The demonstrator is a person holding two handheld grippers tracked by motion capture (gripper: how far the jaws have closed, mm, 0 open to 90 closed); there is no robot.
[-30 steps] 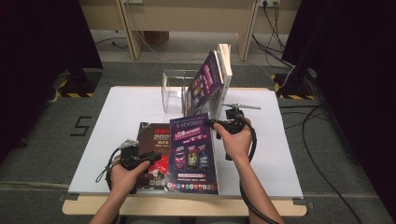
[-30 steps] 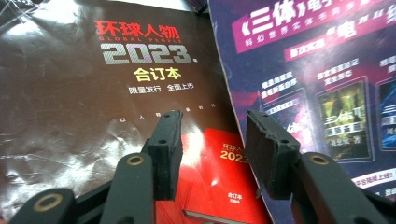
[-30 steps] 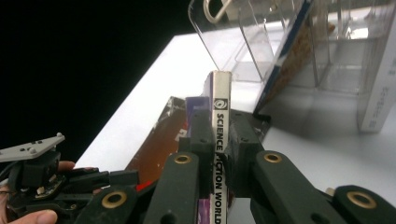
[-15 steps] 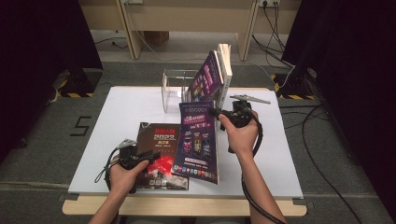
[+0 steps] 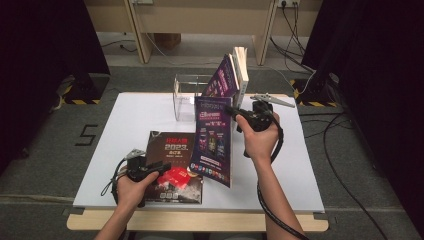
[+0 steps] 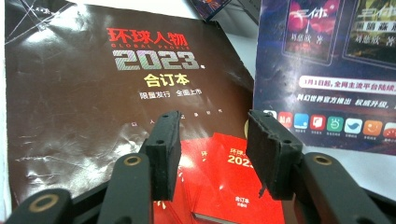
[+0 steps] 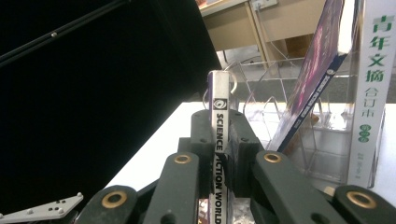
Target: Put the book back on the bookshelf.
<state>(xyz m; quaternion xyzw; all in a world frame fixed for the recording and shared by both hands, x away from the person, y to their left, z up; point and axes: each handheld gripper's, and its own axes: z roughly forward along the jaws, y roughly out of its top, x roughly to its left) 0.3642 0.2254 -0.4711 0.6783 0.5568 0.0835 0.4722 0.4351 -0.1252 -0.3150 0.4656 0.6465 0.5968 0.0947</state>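
Two tools: right tool [image 7: 219,154] pinching purple magazine [image 5: 214,140] by its spine, left tool [image 6: 212,154] spread above dark magazine [image 6: 93,93].

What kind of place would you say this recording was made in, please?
Probably a lab recording station: a white table ringed by black curtains, cables on the floor, and a clear acrylic rack holding magazines.

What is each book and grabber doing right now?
Purple magazine: lifted, tilted, gripped by its spine.
Dark magazine: lying flat on the table.
Rack: holding two leaning books.
Right gripper: shut on the purple magazine.
Left gripper: open over the dark magazine.
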